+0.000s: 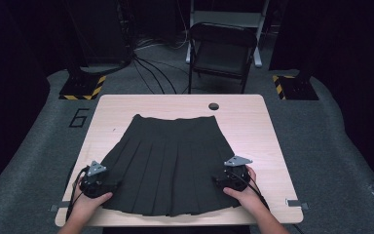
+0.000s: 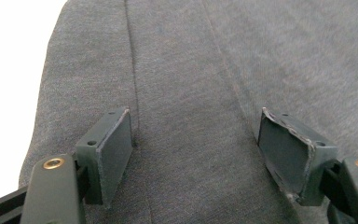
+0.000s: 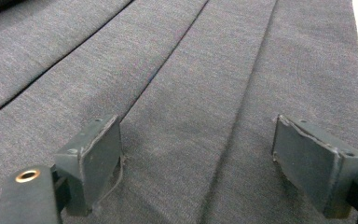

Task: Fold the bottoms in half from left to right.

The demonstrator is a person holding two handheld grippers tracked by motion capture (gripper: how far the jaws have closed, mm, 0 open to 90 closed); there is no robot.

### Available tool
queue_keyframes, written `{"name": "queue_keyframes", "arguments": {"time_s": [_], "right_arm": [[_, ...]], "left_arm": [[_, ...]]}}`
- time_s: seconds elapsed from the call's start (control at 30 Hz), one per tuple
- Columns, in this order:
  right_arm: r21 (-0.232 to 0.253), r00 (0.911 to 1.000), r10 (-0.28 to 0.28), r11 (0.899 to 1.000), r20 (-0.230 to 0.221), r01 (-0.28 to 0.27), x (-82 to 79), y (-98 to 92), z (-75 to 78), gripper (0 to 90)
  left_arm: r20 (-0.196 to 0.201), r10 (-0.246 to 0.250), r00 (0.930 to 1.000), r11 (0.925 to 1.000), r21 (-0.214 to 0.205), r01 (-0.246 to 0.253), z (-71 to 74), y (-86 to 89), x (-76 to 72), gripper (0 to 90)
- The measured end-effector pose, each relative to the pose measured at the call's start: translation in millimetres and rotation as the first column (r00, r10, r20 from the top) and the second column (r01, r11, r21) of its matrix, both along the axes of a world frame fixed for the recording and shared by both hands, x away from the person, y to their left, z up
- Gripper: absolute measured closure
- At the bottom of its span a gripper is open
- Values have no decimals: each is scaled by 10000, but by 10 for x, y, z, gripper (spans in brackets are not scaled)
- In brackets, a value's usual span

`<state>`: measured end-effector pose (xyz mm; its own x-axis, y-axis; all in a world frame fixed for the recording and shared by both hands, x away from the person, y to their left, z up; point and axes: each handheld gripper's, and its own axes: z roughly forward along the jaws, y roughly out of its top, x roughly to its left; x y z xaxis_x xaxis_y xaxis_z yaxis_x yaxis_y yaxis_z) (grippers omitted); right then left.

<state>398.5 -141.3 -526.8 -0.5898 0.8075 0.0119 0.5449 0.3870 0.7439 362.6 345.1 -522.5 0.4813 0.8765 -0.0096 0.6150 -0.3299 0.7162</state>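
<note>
A dark grey pleated skirt (image 1: 170,161) lies flat on the light wooden table (image 1: 253,122), waistband at the far side and hem toward me. My left gripper (image 1: 97,179) rests at the hem's left corner, held by a hand. Its jaws stand open over the fabric (image 2: 191,93), pads (image 2: 114,149) wide apart with cloth between them. My right gripper (image 1: 233,175) sits at the hem's right corner, also open. In the right gripper view its pads (image 3: 98,158) straddle pleats (image 3: 177,107) near the skirt's right edge.
A round cable hole (image 1: 214,106) is in the table near its far edge. A black folding chair (image 1: 221,51) stands behind the table on the grey floor. Hazard-striped stand bases (image 1: 83,87) sit at the far left and far right.
</note>
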Motion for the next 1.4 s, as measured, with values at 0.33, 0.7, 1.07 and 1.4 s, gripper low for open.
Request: {"name": "queue_keyframes", "arguments": {"time_s": [0.33,0.7,1.07,1.4], "right_arm": [[-162,9997,68,9998,-224,-72,17,-4,26,167],[-326,9980,255,9991,-587,-275,-12,-12,123,358],[-642,9891,616,9954,-1338,-707,-38,59,254,392],[-31,9894,457,9989,-1381,-465,-25,82,400,413]], "left_arm": [[-458,315,9985,9984,-449,-336,65,58,3,340],[-499,673,9965,9899,-1214,-729,167,104,52,349],[-763,489,9959,9929,-1046,-568,308,23,181,339],[-553,592,9967,9878,-1410,-664,459,-43,374,385]]}}
